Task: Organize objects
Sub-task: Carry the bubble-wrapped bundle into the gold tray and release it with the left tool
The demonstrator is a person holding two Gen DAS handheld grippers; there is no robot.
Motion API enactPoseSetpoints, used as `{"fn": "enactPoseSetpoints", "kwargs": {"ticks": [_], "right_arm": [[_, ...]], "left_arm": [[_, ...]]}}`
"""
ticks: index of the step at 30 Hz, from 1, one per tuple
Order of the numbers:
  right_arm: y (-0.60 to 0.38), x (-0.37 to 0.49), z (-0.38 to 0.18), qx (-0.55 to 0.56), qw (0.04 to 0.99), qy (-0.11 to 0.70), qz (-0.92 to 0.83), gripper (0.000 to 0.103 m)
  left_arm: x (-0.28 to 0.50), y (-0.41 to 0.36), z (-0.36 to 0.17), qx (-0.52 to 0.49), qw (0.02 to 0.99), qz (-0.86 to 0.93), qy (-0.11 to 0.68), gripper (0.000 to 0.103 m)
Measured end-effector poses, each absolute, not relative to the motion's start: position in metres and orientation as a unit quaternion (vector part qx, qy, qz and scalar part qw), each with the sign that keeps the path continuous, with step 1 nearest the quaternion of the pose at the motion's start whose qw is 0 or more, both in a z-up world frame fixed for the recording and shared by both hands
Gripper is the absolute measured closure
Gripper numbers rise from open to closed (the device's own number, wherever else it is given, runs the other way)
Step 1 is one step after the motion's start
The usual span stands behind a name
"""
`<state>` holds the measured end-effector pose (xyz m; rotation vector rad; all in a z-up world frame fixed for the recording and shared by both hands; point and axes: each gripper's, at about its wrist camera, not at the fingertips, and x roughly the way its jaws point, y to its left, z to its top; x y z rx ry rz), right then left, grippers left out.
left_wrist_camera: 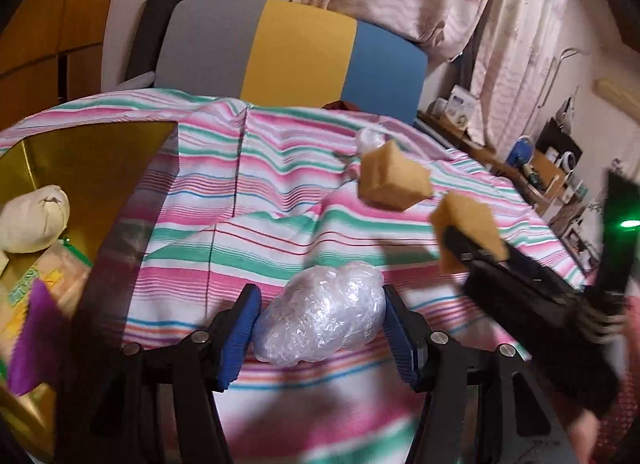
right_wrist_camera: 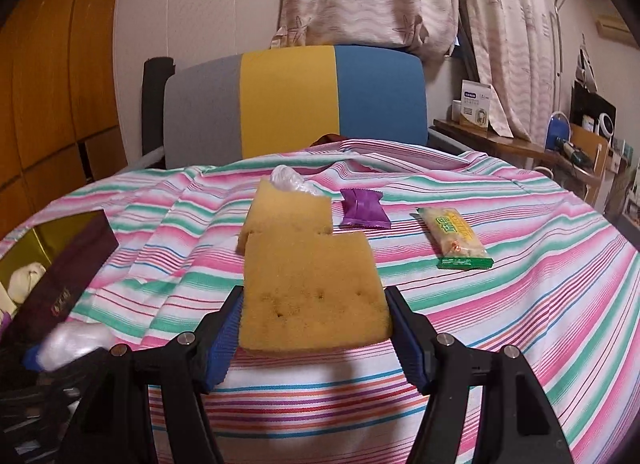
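My left gripper (left_wrist_camera: 320,324) is shut on a crumpled wad of clear plastic (left_wrist_camera: 324,316), held just above the striped cloth (left_wrist_camera: 240,224). In the same view my right gripper (left_wrist_camera: 476,252) comes in from the right. It grips a yellow sponge block (left_wrist_camera: 466,220). The right wrist view shows that gripper (right_wrist_camera: 314,328) shut on the flat sponge (right_wrist_camera: 312,296). A second sponge (right_wrist_camera: 286,212) lies on the cloth behind it, also visible as a sponge (left_wrist_camera: 394,180) in the left view. A purple packet (right_wrist_camera: 362,210) and a green-edged snack packet (right_wrist_camera: 456,240) lie further right.
A gold-lined box (left_wrist_camera: 92,144) with dark maroon walls (right_wrist_camera: 60,276) stands at the left. It holds a cream bundle (left_wrist_camera: 32,224), a snack packet and a purple packet (left_wrist_camera: 32,340). Another clear plastic wad (right_wrist_camera: 288,180) sits behind the far sponge. A grey, yellow and blue chair back (right_wrist_camera: 296,104) rises behind the table.
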<state>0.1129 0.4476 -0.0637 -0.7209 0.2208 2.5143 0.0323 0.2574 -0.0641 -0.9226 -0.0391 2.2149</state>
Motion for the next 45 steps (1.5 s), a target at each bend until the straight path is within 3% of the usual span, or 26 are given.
{"fn": "enactPoseSetpoints", "kwargs": {"ticks": [8,19,26,42,45], "right_arm": [[0.442,0.11,-0.064,-0.267,0.252,0.064,0.928,0.035],[0.41,0.096,-0.055,-0.284,0.215,0.007,0.934,0.035],[0.377,0.092,-0.039,-0.261,0.172,0.037,0.949,0.035],[0.282,0.062,-0.011,-0.243,0.044,0.051,0.968,0.035],[0.271,0.059,-0.011,-0.246,0.032,0.044,0.968,0.035]], "left_arm": [[0.04,0.222,-0.029,-0.315,0.372,0.873,-0.016,0.042],[-0.003,0.139,-0.015,-0.329,0.304,0.892,-0.064,0.042],[-0.041,0.077,-0.006,-0.329,0.241,0.908,-0.094,0.042],[-0.125,-0.014,-0.033,-0.39,0.129,0.903,-0.123,0.042],[-0.13,-0.016,-0.043,-0.406,0.127,0.896,-0.125,0.036]]}}
